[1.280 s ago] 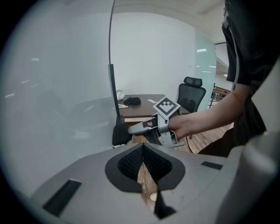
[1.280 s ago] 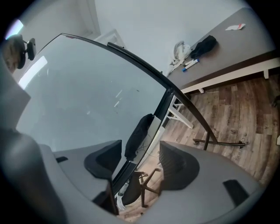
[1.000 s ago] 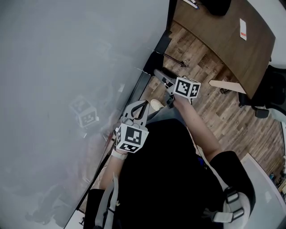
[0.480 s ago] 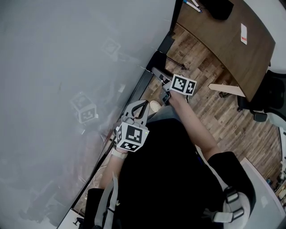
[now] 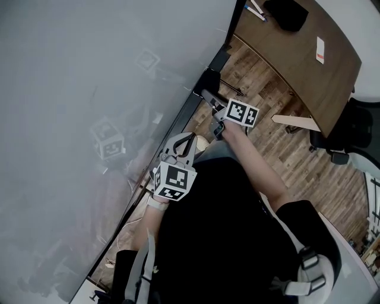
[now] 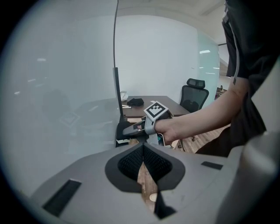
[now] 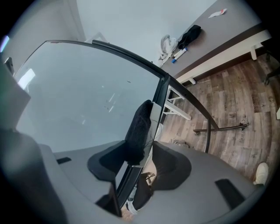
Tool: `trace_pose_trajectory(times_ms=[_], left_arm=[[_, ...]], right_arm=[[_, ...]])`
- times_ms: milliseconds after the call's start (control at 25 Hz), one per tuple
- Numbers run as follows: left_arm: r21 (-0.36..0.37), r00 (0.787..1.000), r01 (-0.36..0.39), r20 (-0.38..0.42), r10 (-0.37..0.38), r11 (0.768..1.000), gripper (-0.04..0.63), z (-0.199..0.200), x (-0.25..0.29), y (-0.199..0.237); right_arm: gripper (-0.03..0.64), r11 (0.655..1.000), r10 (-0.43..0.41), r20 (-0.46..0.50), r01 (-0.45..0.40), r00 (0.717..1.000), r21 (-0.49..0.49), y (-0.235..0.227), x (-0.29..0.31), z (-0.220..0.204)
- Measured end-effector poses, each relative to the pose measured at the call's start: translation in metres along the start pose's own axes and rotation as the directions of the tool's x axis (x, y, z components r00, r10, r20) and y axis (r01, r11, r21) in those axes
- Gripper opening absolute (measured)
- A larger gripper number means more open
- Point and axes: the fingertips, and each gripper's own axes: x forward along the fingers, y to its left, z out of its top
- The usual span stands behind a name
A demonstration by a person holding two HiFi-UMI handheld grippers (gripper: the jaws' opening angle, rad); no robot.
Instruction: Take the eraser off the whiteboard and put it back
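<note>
A black felt eraser (image 7: 139, 131) clings to the lower corner of the glass whiteboard (image 7: 87, 96), next to its dark frame. My right gripper (image 7: 144, 151) has just been closing, and its pads now rest against the eraser's two sides. From the head view, that gripper (image 5: 208, 94) reaches to the board's edge, where the eraser (image 5: 209, 79) shows as a dark block. My left gripper (image 5: 189, 138) hangs nearer the person's body, shut and holding nothing. Its own view shows its tips (image 6: 142, 148) meeting, with the right gripper (image 6: 127, 130) beyond them at the eraser (image 6: 121, 131).
A curved wooden desk (image 5: 297, 47) beyond the board carries a black bag (image 5: 285, 12) and markers. An office chair (image 5: 350, 127) stands at the right. The board's white stand legs (image 7: 179, 107) and a metal bar (image 7: 221, 127) rest on the wood floor.
The right gripper has moved up and left to the board's corner, and its jaws now sit around the eraser. The left gripper has stayed where it was.
</note>
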Motion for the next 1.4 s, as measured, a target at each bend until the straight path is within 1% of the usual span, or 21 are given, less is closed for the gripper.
trace_pose_trajectory(times_ms=[200,400,600,800,920,1160,1240,1400], left_arm=[[-0.004,1.0,0.003,0.004,-0.003,1.0,0.009,0.001,0.002,-0.005],[-0.001,1.0,0.007,0.008,-0.007,1.0,0.009,0.008,0.002,-0.008],[0.01,1.0,0.013,0.006,-0.013,1.0,0.009,0.012,0.009,-0.016],[0.012,1.0,0.01,-0.006,-0.01,1.0,0.009,0.014,0.012,-0.017],[0.01,1.0,0.009,-0.009,-0.008,1.0,0.009,0.017,0.015,-0.016],[-0.003,1.0,0.003,-0.012,-0.003,1.0,0.009,0.019,0.015,-0.012],[-0.004,1.0,-0.001,-0.008,0.001,1.0,0.009,0.02,0.014,-0.009],[-0.011,1.0,-0.006,-0.012,0.006,1.0,0.009,0.02,0.012,-0.003]], right_arm=[[0.184,1.0,0.012,-0.012,-0.012,1.0,-0.009,-0.001,-0.011,-0.002],[0.133,0.999,0.026,-0.015,-0.026,1.0,-0.033,0.006,-0.022,-0.001],[0.032,0.998,0.044,-0.004,-0.044,0.999,-0.047,0.006,-0.03,0.0],[0.028,0.997,0.061,-0.009,-0.061,0.998,-0.057,0.008,-0.031,0.003],[0.028,0.996,0.065,-0.019,-0.066,0.998,-0.061,0.008,-0.029,0.006],[0.029,0.996,0.086,-0.031,-0.087,0.996,-0.03,0.015,-0.023,0.007],[0.102,0.997,0.071,-0.045,-0.073,0.996,-0.029,0.015,-0.02,0.005],[0.184,0.999,0.042,-0.061,-0.042,0.997,-0.01,0.009,-0.015,0.002]])
